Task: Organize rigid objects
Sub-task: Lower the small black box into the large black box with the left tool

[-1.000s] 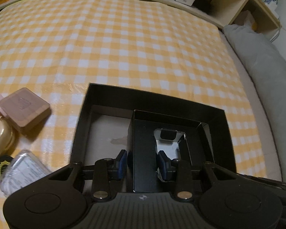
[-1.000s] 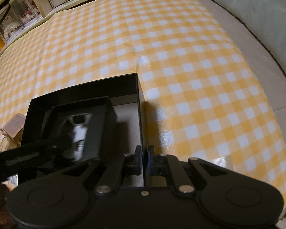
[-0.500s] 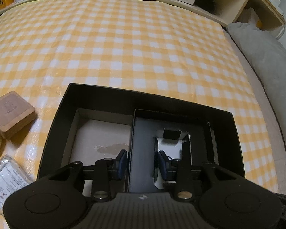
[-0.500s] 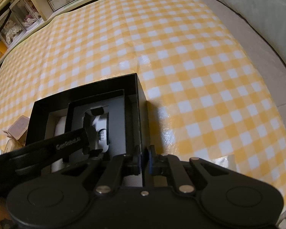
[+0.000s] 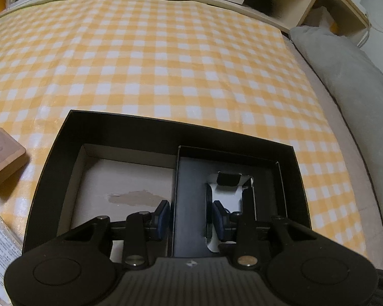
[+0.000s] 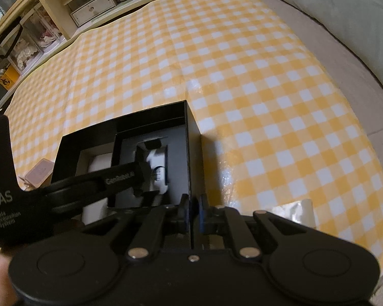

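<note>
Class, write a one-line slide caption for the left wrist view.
Left gripper lowers a small black tray into a black box.

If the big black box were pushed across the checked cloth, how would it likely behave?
The big black box looks like thin card, so probably light. Its broad flat base should slide, not tip. The glossy checked cloth may let it slip easily, though the right gripper pinches its wall.
</note>
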A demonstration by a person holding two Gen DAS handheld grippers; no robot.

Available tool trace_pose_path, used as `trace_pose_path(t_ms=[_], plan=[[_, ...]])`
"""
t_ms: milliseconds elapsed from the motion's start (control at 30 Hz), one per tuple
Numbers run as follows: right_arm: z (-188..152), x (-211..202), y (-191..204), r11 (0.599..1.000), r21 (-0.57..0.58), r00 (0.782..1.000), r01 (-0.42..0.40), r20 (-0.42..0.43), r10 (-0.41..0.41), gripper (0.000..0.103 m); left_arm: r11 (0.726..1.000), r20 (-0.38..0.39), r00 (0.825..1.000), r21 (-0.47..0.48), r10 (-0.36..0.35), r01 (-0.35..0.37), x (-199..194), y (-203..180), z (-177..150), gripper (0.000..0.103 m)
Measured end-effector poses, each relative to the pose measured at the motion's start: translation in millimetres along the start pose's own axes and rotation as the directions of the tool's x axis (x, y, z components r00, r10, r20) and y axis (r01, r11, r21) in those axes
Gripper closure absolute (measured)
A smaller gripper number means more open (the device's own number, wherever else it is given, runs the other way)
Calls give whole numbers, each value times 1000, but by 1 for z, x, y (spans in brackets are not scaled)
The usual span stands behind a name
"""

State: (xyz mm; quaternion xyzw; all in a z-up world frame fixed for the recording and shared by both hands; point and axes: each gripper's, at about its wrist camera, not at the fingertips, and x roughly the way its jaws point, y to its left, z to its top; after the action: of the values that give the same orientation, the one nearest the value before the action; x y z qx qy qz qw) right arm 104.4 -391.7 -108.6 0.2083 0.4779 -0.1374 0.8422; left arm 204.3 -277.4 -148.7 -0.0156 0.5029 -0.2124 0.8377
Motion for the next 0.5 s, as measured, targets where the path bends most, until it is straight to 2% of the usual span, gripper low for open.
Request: trace_pose_path(t_ms=[167,267,367,500], plan=[[-4,0,-1,1000,0,1000,2,6,-2,96,1000,4,1000,1,-17,17,2,2,1,64],[-5,0,-2,1000,0,1000,2,6,-2,96,999,-1,999,-29,-41,41,2,8,1,63],[-5,0,-1,1000,3,1000,0,6,0,96,997,-4,998,-50,-60,60,2,11,2,58],[-5,1,-2,1000,4,1000,0,6,0,96,991,-7,994,-80,-108,107,-1,16,3,38]])
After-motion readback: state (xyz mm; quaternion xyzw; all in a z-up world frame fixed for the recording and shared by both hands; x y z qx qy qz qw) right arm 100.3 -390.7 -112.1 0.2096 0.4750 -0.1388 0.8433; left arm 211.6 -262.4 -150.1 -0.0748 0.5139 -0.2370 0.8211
